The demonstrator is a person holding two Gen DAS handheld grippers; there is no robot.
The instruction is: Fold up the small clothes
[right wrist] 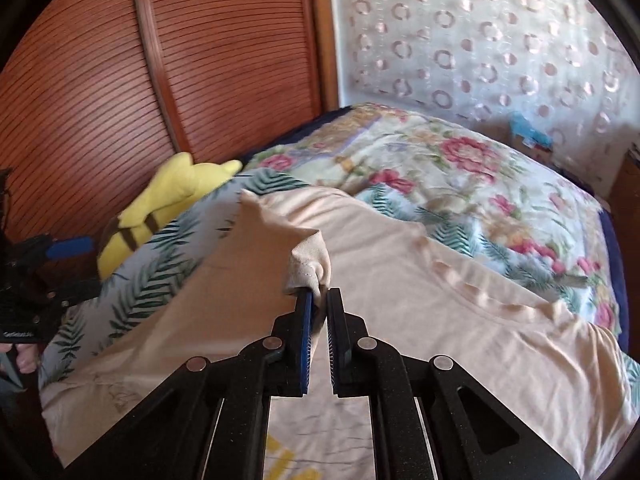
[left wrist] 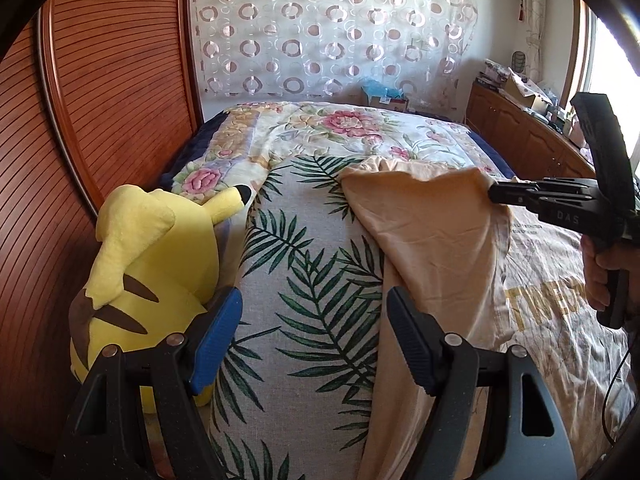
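A: Right hand-held gripper (right wrist: 320, 300): jaws closed to a narrow slit, pinching a bunched corner of the T-shirt (right wrist: 420, 280). A hemmed edge with visible stitching sticks out just above the pads.

B: Garment appearance?

A: Pale peach, thin knit. Yellow block lettering (left wrist: 540, 300) on the part lying flat, with faint line drawing around it. The ribbed neckline shows in the right wrist view. The pinched corner is lifted clear, so the cloth hangs from it in a slanted sheet with diagonal creases.

B: Location?

A: On the bed, over a cover with a palm-leaf print (left wrist: 312, 280). A floral quilt (left wrist: 340, 128) lies beyond it, toward the curtain.

B: Counts?

A: One T-shirt. One yellow plush toy (left wrist: 148, 280) at the bed's edge beside the slatted wooden door (left wrist: 100, 100). Two hand-held grippers.

B: Left one?

A: Left hand-held gripper (left wrist: 312, 308): jaws wide apart, nothing between them. One pad blue, the other black. It points downward at the leaf cover; its black finger stands just at the T-shirt's hanging edge, contact not resolvable.

B: Hand pose?

A: In the left wrist view a hand (left wrist: 604, 276) wraps the right unit's grip, which reaches in from the picture's right, roughly level across it.
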